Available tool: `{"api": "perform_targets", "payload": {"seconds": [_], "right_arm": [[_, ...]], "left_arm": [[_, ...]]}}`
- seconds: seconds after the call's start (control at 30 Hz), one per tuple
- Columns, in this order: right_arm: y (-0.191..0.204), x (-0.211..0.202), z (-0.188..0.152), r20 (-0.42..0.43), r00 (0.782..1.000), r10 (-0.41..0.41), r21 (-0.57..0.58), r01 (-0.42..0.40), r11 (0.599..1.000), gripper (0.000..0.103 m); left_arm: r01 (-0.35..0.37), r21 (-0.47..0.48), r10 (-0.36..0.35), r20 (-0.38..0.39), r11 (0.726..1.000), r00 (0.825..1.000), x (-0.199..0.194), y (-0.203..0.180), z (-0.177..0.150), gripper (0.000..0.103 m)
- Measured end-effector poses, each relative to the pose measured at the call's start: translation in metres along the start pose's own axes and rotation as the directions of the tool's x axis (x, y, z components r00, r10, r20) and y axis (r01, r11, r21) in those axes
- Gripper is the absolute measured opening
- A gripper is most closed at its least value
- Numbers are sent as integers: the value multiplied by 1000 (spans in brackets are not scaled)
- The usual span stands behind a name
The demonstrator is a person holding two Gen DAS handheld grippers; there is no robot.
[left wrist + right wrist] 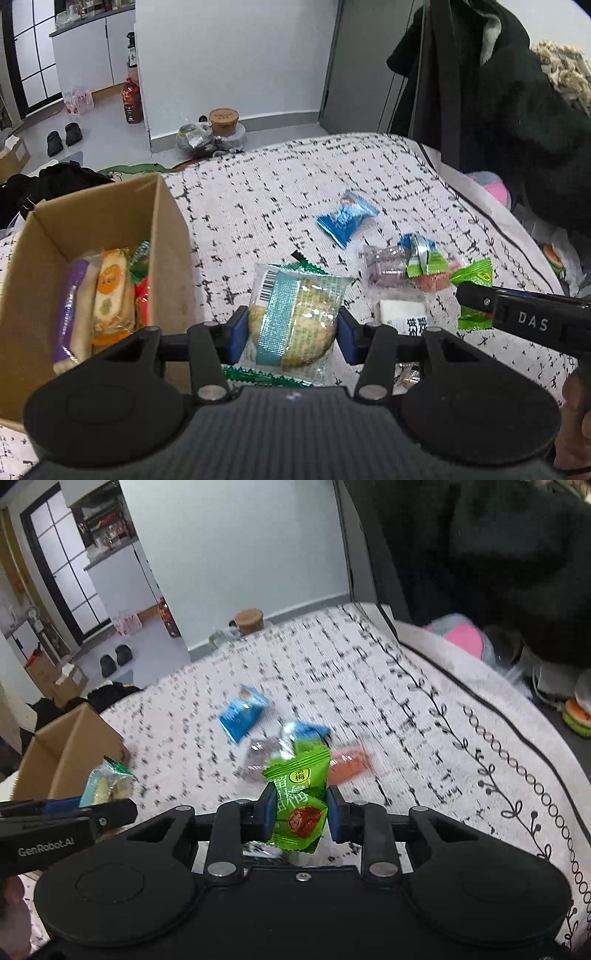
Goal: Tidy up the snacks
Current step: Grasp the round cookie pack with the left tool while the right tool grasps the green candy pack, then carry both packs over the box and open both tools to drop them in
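A: Start close. What has the left gripper (291, 334) got?

B: A clear cracker packet (293, 314) with a teal stripe, pinched across its width between the 2 blue pads. The jaws are partway closed, pressing on the packet's sides, and its long axis runs away from the camera, along the fingers.

A: And the cardboard box (168, 236)?

B: Immediately to that gripper's left, open-topped, with several wrapped snacks already inside. Its near wall is just beside the left finger. I judge the left hand is the nearer one to it by far; a short sideways carry should put the packet over the opening.

A: The right gripper (301, 814)?

B: Nearly closed, clamped on a small green plum candy wrapper (299, 797), which stands upright between the pads. In its view the box (70, 753) is off to the left, beyond the other gripper, so it has the longer trip.

A: Farther out?

B: Still loose on the patterned bedspread (258, 192): a clear jelly cup, an orange sweet, then a blue packet (345, 218) farthest away, all well apart from the box.
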State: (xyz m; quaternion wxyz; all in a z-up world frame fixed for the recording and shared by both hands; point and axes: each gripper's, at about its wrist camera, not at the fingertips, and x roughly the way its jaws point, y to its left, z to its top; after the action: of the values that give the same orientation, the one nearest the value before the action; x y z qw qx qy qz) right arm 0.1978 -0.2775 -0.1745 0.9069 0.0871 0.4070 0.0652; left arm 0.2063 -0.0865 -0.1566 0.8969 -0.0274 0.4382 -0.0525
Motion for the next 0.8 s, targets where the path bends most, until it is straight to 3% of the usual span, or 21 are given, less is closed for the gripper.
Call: {"api": "perform_targets", "payload": {"seconds": [0.37, 0.8], "right_arm": [[39, -26, 19, 83, 995, 51, -25, -49, 999, 27], [88, -33, 26, 126, 985, 118, -72, -110, 991, 27]], "left_arm": [[-9, -53, 12, 69, 999, 998, -28, 24, 10, 48], [-27, -110, 42, 134, 994, 990, -60, 61, 16, 48]]}}
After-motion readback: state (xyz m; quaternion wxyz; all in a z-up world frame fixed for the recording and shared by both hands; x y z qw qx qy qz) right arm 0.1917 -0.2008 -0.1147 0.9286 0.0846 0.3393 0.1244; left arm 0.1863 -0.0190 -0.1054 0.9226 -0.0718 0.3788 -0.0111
